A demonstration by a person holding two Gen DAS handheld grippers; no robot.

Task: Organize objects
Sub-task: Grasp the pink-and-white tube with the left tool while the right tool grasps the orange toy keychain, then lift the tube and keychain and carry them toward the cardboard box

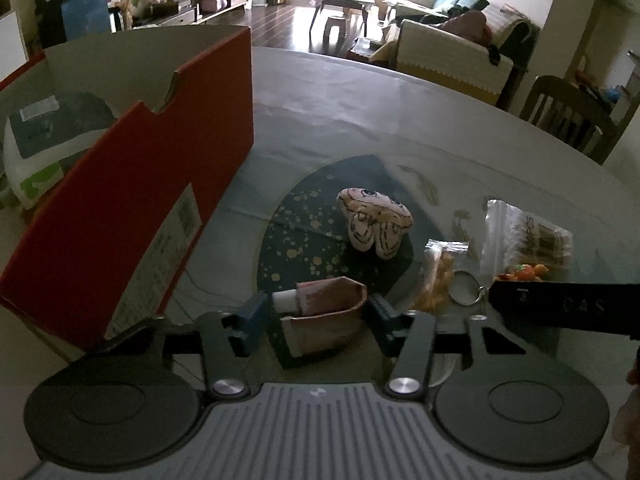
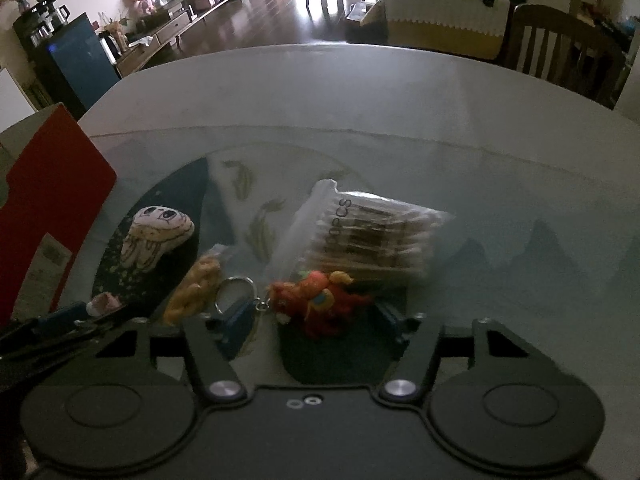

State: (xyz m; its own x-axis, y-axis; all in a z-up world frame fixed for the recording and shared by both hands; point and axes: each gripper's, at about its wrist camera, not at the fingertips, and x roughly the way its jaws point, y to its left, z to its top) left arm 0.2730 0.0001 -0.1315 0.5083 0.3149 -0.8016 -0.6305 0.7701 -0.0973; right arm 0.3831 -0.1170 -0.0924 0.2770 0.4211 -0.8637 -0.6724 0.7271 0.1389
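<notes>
Left wrist view shows a crumpled pink tube with a white cap, folded over on itself, lying on a round table with a pale printed covering between the blue-padded fingers of the left gripper; the jaws stand apart on either side of it, and I cannot tell whether the pads touch it. To the left stands an open red cardboard box with a white label, tilted, with a white and green packet inside. Beyond the tube a cream plush toy with drawn eyes rests on a dark blue gold-speckled patch. Right wrist view has the right gripper low over the table, its jaws wide apart around a small red and orange plush keychain figure whose metal ring lies beside the left finger. Just behind sits a clear bag of cotton swabs, and left of the ring a small clear packet of yellow pieces.
</notes>
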